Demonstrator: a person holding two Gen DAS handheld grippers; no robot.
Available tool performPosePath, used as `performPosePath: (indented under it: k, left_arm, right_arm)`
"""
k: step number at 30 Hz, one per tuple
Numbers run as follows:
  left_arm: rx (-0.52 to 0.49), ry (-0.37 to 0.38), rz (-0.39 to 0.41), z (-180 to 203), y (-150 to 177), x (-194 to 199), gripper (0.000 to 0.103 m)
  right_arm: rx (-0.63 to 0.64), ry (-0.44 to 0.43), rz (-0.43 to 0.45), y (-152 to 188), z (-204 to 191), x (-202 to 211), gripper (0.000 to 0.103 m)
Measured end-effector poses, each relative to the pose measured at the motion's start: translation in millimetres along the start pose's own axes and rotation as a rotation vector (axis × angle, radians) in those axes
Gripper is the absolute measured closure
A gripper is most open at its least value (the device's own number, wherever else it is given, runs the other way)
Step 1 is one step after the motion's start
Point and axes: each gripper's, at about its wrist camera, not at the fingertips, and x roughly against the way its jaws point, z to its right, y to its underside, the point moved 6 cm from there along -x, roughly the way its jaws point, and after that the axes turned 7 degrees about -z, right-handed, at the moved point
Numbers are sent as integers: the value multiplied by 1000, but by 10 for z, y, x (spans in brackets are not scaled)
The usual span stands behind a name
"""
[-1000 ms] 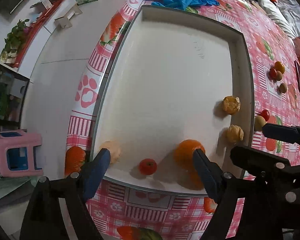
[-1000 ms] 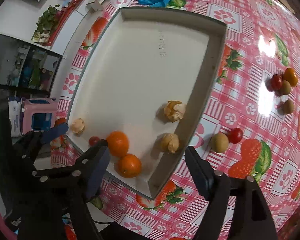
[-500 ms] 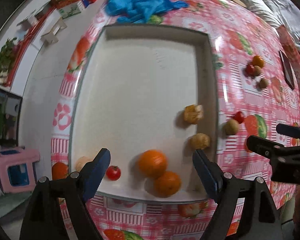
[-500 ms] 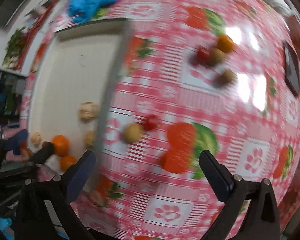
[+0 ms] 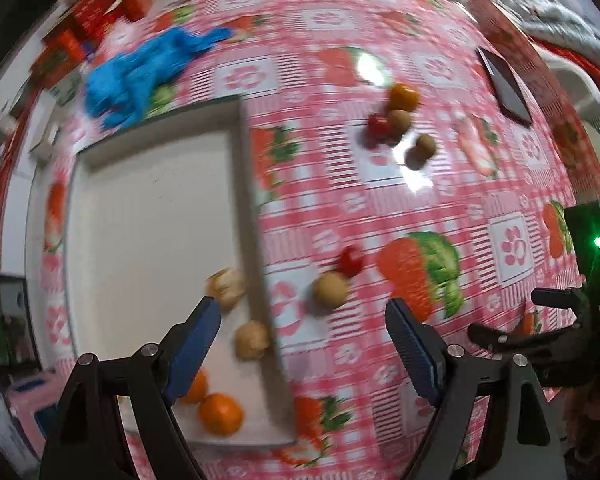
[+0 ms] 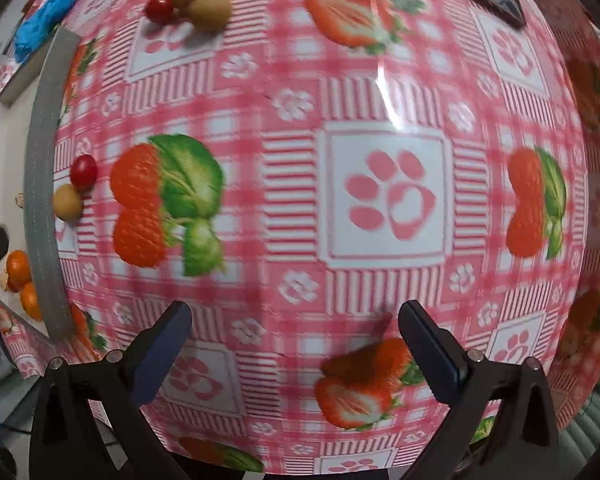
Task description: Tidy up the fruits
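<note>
Two oranges [image 5: 220,414] sit at the near end of the white tray [image 5: 148,216], touching each other, with two pale peeled fruits [image 5: 252,339] a little farther along the tray's right wall. Just outside that wall, on the pink checked surface [image 5: 340,208], a round tan fruit [image 5: 331,289] and a small red tomato [image 5: 351,261] lie close together. Farther off, toward the far right, a loose cluster holds another red tomato [image 5: 378,125], two brown fruits [image 5: 399,120] and a small orange one [image 5: 403,96]. A crumpled blue cloth [image 5: 140,76] lies beyond the tray's far end, and a dark flat device [image 5: 508,88] rests near the surface's far right edge.

The left tool [image 5: 302,330] points down over the tray's right wall, its jaws spread with nothing between the pads; the tan fruit lies just ahead of the gap. The right tool [image 6: 294,336] hangs over a bare stretch of patterned cloth to the right of the tray, jaws wide apart and empty. From its view the tan fruit and tomato pair sit off to the left, beside the tray wall, and the far cluster lies at the upper left. Both views are smeared by motion blur.
</note>
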Motion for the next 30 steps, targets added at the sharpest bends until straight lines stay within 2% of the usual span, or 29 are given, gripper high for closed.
performPosePath:
  k: [5, 10, 11, 13, 17, 19, 24, 26, 27, 30]
  left_arm:
    - [-95, -38, -33, 303, -214, -212, 18]
    - [-85, -56, -103, 352, -327, -505, 18]
    - [-77, -54, -113, 339, -344, -547, 20]
    - [-61, -48, -139, 319, -369, -619, 35]
    - [-21, -36, -176, 268, -381, -712, 36]
    - [-21, -28, -187, 264, -371, -741, 49]
    - [-16, -23, -179, 261, -368, -769, 49]
    - [-11, -15, -176, 316, -366, -781, 54]
    - [-9, -2, -175, 334, -372, -771, 62]
    - [-11, 6, -175, 385, -367, -752, 64]
  right_arm:
    - [-11, -44, -6, 91, 224, -1, 0]
    - [-18, -75, 5, 170, 515, 37, 0]
    - [-20, -80, 7, 166, 574, 39, 0]
    - [-19, -90, 11, 166, 662, 57, 0]
    - [-15, -106, 10, 82, 827, 168, 0]
    - [-17, -115, 12, 62, 876, 192, 0]
    - [7, -121, 31, -140, 888, 317, 0]
    - [15, -123, 42, -214, 875, 392, 0]
    - [16, -126, 48, -272, 862, 421, 0]
    - [23, -134, 64, -450, 819, 511, 0]
